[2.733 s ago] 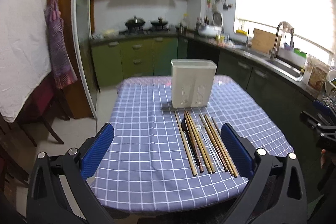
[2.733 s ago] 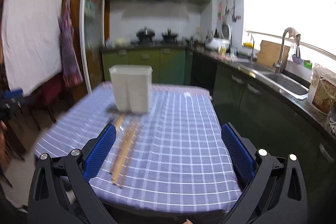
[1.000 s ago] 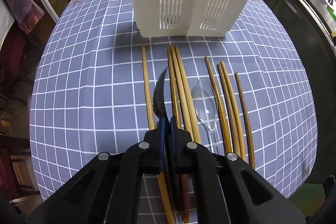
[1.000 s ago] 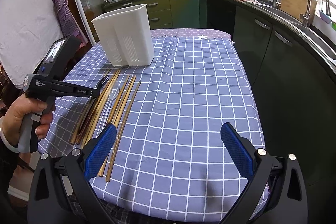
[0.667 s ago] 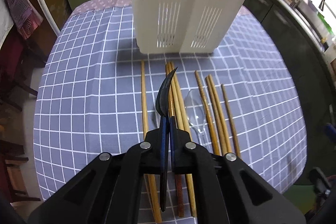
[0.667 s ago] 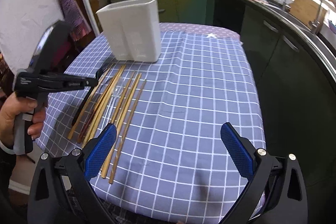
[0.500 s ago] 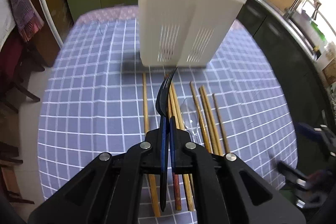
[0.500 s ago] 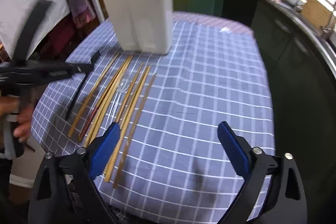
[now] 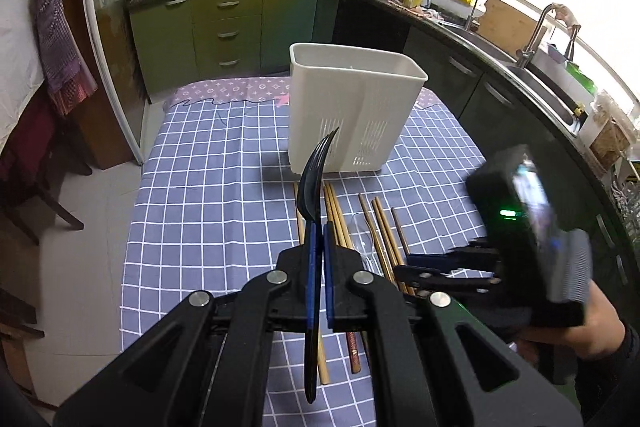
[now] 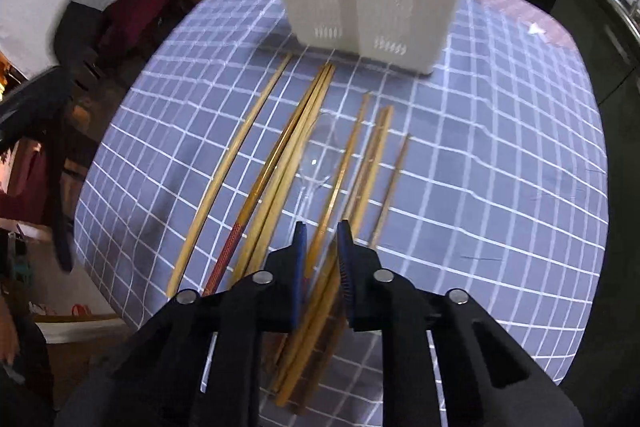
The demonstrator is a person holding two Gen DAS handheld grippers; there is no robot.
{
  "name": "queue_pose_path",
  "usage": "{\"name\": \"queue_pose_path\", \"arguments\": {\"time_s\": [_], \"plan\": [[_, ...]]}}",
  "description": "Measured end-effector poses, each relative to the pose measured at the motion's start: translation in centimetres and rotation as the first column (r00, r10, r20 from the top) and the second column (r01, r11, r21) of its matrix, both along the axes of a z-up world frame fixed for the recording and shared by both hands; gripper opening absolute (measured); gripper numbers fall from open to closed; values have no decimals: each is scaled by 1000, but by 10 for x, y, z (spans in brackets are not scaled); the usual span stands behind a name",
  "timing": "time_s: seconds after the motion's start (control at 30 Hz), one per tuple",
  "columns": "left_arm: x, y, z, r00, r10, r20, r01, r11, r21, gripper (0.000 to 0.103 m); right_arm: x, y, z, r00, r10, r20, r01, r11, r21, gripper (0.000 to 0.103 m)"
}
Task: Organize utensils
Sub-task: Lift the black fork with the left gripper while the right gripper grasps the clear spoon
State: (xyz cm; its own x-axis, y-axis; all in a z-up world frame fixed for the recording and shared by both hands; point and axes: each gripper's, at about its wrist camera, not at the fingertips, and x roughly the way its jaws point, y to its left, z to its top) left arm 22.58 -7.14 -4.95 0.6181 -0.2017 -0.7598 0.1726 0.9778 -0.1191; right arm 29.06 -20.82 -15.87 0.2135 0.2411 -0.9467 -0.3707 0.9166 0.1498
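Two hand-held grippers: left (image 9: 319, 247) pinching black fork (image 9: 316, 171), right (image 10: 322, 247) closing, seemingly around chopsticks (image 10: 320, 291).

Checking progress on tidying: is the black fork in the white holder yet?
Out. The black fork is clamped in the left gripper, held above the tablecloth short of the white holder.

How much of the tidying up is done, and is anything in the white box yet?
Nothing looks put away yet; I can't see down into the white holder. The left gripper is shut on a black fork, lifted off the table. The right gripper is closing around chopsticks on the checked cloth. The other chopsticks and the clear spoon remain.
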Motion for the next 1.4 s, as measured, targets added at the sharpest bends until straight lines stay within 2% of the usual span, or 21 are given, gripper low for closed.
{"name": "queue_pose_path", "arguments": {"time_s": [0.37, 0.53, 0.63, 0.83, 0.93, 1.0, 1.1, 1.2, 1.3, 1.4], "plan": [[-5, 13, -7, 1000, -4, -7, 4, 1000, -17, 4, 20, 27, -22, 998, -19, -67, 15, 998, -62, 15], [-3, 15, -8, 1000, -5, -8, 5, 1000, -21, 4, 22, 37, -27, 999, -12, -46, 7, 994, -112, 14], [-3, 15, -6, 1000, -6, -3, 6, 1000, -26, 4, 21, 40, -25, 1000, -12, -28, 10, 995, -99, 11], [10, 15, 21, 998, -1, 62, 5, 998, -62, 4, 6, 8, 10, 998, -48, 47, 43, 992, 115, 10], [30, 11, 48, 991, 4, 131, 10, 994, -105, 4, -12, -25, 35, 990, -97, 103, 67, 963, 260, 10], [45, 6, 66, 982, 6, 188, 20, 991, -132, 4, -22, -42, 44, 984, -123, 128, 76, 943, 324, 10], [75, -5, 91, 951, 33, 307, 17, 987, -159, 4, -44, -68, 54, 971, -168, 169, 87, 910, 406, 10], [111, -16, 101, 911, 52, 409, 24, 984, -179, 4, -57, -79, 53, 966, -191, 175, 92, 884, 458, 10], [137, -30, 98, 884, 71, 463, 11, 985, -173, 4, -68, -98, 54, 960, -215, 180, 101, 863, 494, 10], [155, -37, 89, 872, 86, 481, -1, 985, -173, 4, -74, -112, 57, 958, -223, 179, 101, 850, 517, 10]]}}
